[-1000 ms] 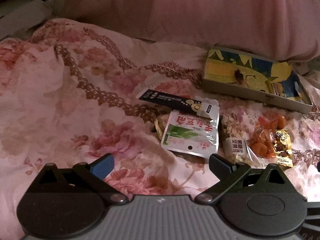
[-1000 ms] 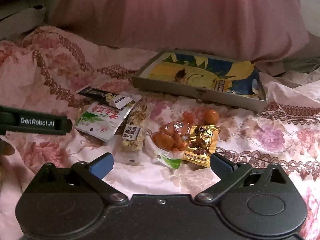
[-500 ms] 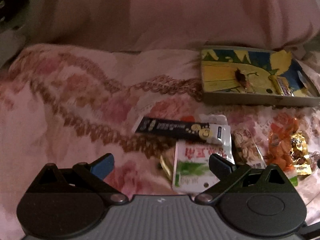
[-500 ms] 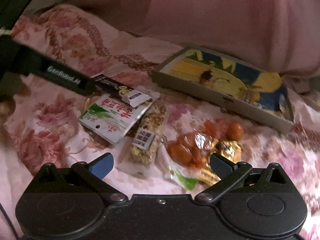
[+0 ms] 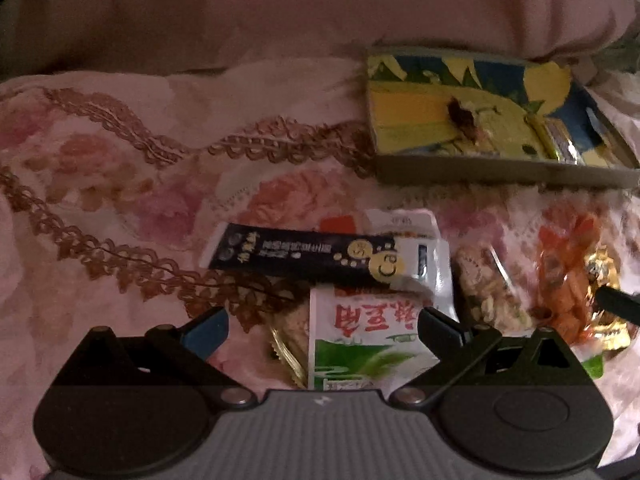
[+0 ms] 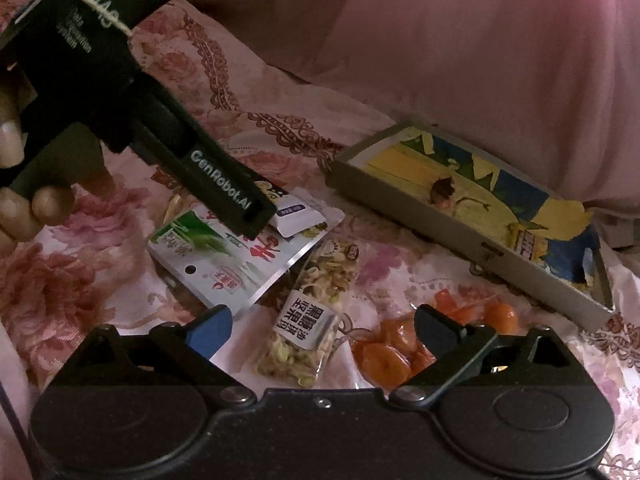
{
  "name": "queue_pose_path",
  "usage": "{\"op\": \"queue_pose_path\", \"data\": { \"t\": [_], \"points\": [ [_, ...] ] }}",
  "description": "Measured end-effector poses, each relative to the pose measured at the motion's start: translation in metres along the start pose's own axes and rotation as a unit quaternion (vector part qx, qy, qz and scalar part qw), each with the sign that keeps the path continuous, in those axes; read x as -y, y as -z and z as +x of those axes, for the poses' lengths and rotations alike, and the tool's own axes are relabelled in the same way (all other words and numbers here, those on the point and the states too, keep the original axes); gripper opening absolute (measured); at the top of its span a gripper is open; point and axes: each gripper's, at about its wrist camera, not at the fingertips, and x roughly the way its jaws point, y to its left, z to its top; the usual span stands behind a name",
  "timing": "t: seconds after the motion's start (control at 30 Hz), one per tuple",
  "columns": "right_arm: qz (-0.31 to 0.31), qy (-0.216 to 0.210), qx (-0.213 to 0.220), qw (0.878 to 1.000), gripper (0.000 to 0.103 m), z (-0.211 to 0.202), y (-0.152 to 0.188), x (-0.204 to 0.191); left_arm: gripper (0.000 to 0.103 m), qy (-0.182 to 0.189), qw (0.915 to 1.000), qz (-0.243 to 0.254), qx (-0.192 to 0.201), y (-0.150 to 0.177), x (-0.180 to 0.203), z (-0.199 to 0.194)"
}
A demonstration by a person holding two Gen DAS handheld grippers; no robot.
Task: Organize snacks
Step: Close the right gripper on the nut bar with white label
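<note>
Snacks lie in a loose pile on a floral bedspread. A white-and-green packet (image 5: 360, 332) sits between the fingers of my open left gripper (image 5: 320, 328), with a dark stick packet (image 5: 304, 254) lying across its far end. My open right gripper (image 6: 324, 328) hovers over a clear nut bar packet (image 6: 308, 328), with orange candies (image 6: 400, 352) by its right finger. The left gripper's body (image 6: 224, 188) shows in the right wrist view, over the white-and-green packet (image 6: 224, 264). A shallow grey tray (image 5: 500, 168) with a yellow-blue picture lies beyond the pile.
A big pink pillow (image 5: 320, 12) lies along the back, behind the tray (image 6: 440, 216). A gold-wrapped snack (image 5: 604, 320) lies at the pile's right end. Bare floral bedspread (image 5: 100, 200) stretches to the left of the snacks.
Both grippers have moved forward and down toward the snack pile. The left gripper now straddles the white-and-green packet; the right one has come over the nut bar. Both stay open.
</note>
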Motion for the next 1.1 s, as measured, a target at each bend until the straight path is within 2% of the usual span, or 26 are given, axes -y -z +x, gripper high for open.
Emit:
{"op": "queue_pose_path", "data": {
  "t": [0.23,0.3,0.4,0.57,0.6,0.7,0.83,1.0,1.1],
  "points": [
    [0.033,-0.017,-0.014,0.999,0.078,0.021,-0.003,0.004,0.103,0.046,0.998,-0.016,-0.04,-0.006,-0.001,0.025],
    [0.04,-0.016,-0.015,0.999,0.075,0.025,-0.004,0.004,0.103,0.05,0.9979,-0.014,-0.038,-0.006,0.001,0.029],
    [0.04,-0.007,-0.024,0.999,0.063,0.028,-0.005,0.004,0.103,0.048,0.9983,-0.008,-0.033,-0.007,0.002,0.032],
    [0.018,0.02,-0.035,0.999,0.051,0.026,-0.007,-0.002,0.103,0.054,0.9982,-0.01,-0.026,-0.008,0.002,0.035],
    [0.016,0.02,-0.04,0.999,0.039,0.026,-0.007,-0.003,0.103,0.055,0.9981,-0.011,-0.025,-0.008,0.001,0.035],
    [0.023,0.037,-0.061,0.997,0.038,0.024,-0.007,-0.001,0.103,0.056,0.9981,-0.01,-0.025,-0.008,0.001,0.034],
    [0.033,0.042,-0.07,0.996,0.038,0.022,-0.007,0.005,0.103,0.053,0.9983,-0.005,-0.023,-0.007,0.003,0.034],
    [0.033,0.071,-0.077,0.994,0.038,0.022,-0.006,0.009,0.103,0.048,0.9986,0.011,-0.018,-0.013,0.01,0.039],
    [0.045,0.068,-0.081,0.993,0.038,0.024,-0.006,0.013,0.103,0.04,0.9988,0.028,-0.008,-0.013,0.017,0.041]
  ]
}}
